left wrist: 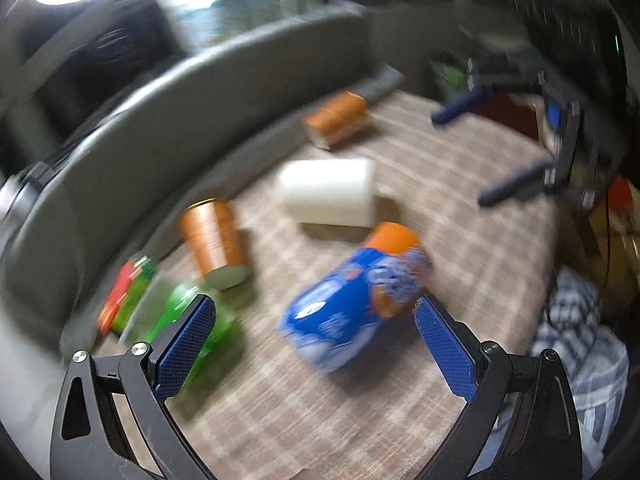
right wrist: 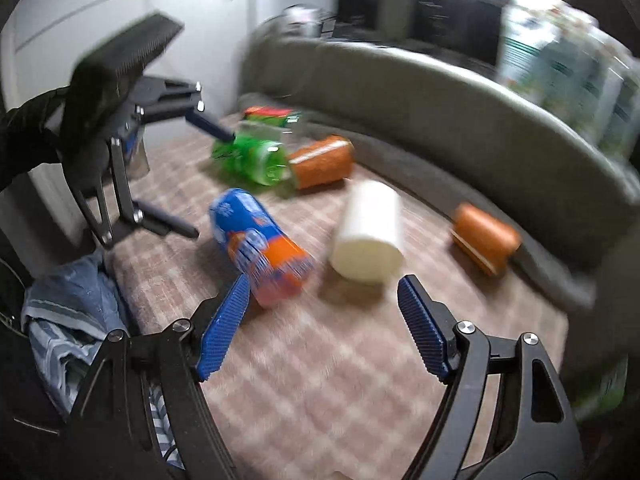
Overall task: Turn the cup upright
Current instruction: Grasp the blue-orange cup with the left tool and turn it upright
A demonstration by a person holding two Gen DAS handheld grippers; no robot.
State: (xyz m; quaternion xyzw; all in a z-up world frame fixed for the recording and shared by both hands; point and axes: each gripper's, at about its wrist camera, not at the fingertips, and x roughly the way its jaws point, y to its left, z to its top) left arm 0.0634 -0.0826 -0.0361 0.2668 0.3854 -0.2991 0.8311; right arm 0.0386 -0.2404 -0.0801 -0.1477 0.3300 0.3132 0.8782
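A white cup lies on its side on the checked cloth; it also shows in the right wrist view. Two orange cups lie on their sides too: one near the left, one farther back. A blue and orange cup lies on its side nearest both grippers. My left gripper is open and empty, with the blue cup between its fingers' lines. My right gripper is open and empty, just short of the white cup. Both views are motion-blurred.
A green plastic bottle and a red-green packet lie at the cloth's edge. A grey padded rim curves behind. A striped blue cloth lies beside the surface.
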